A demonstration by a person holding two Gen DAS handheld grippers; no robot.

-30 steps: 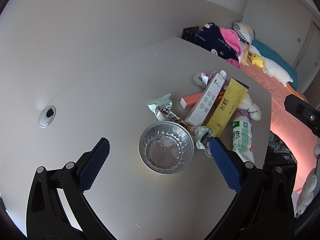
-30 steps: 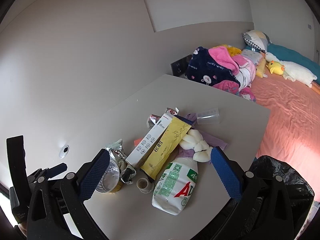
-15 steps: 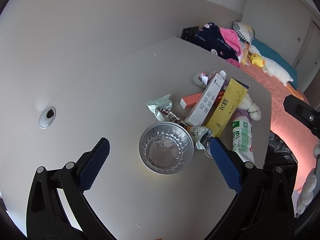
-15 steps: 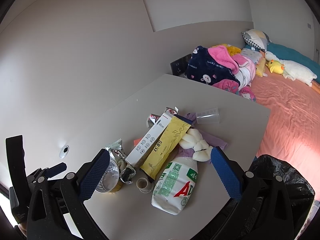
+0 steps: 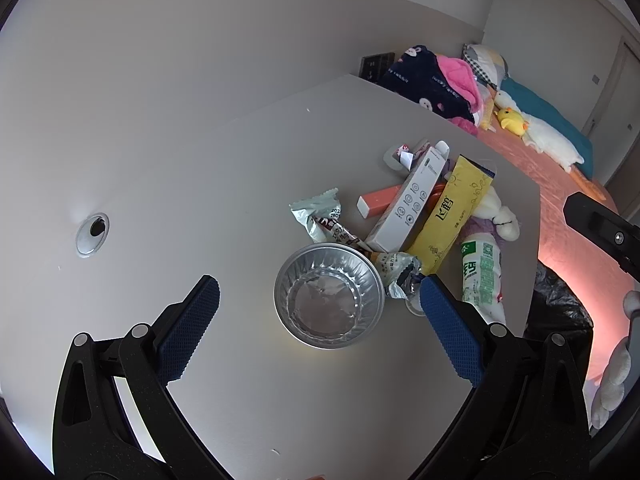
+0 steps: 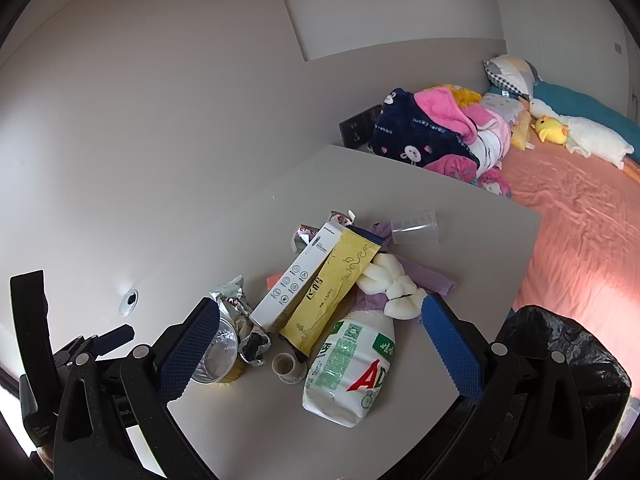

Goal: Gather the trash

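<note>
Plain pale walls [image 6: 160, 100], grey table [image 5: 200, 168] with cable hole [image 5: 93, 229], bed [image 6: 580, 216] with salmon sheet, dark wall socket [image 6: 358, 125]

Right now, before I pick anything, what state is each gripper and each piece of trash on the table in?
left gripper: open, empty
right gripper: open, empty
foil bowl: upright, empty
milk bottle: lying down
clear cup: on its side
yellow box: lying flat
black trash bag: open

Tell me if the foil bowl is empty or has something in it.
Empty: the foil bowl sits upright and only its bare crinkled bottom shows in the left wrist view.
</note>
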